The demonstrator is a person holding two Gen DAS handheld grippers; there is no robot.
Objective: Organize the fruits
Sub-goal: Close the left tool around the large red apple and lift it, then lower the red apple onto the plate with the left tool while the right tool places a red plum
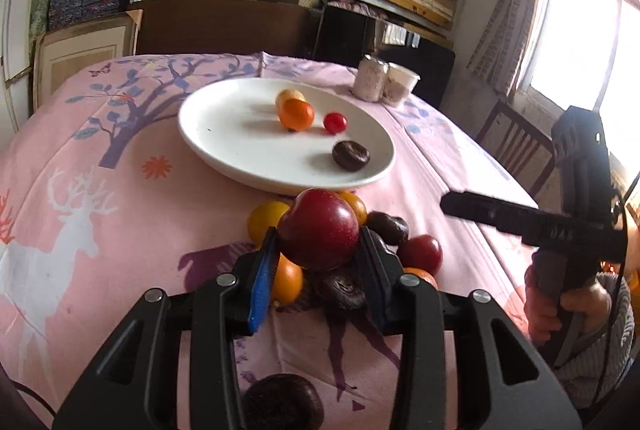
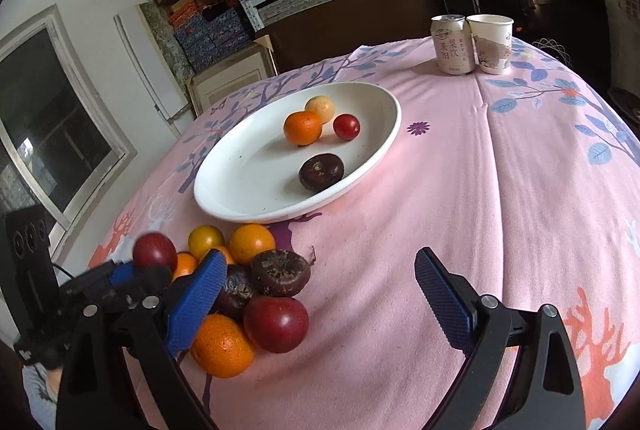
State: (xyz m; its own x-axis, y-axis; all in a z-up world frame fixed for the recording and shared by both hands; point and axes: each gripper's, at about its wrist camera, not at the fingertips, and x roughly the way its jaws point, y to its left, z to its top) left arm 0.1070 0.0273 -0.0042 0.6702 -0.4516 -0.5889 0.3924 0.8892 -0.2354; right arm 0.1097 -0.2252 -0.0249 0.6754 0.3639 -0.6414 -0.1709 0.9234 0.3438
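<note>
My left gripper point(image 1: 318, 250) is shut on a dark red plum point(image 1: 318, 230) and holds it above a pile of loose fruit point(image 2: 248, 294) on the pink tablecloth. The same plum shows in the right wrist view point(image 2: 155, 250). A white plate point(image 1: 224, 141) lies beyond, holding an orange point(image 1: 296, 114), a pale fruit behind it, a small red fruit point(image 1: 335, 122) and a dark brown fruit point(image 1: 351, 155). The plate also shows in the right wrist view point(image 2: 240, 185). My right gripper point(image 2: 320, 294) is open and empty, just right of the pile, low over the cloth.
A drink can point(image 2: 452, 43) and a paper cup point(image 2: 491, 41) stand at the table's far edge. A dark fruit point(image 1: 280, 402) lies near the front under my left gripper. Shelves of boxes, a chair point(image 1: 516, 145) and a window stand beyond the table.
</note>
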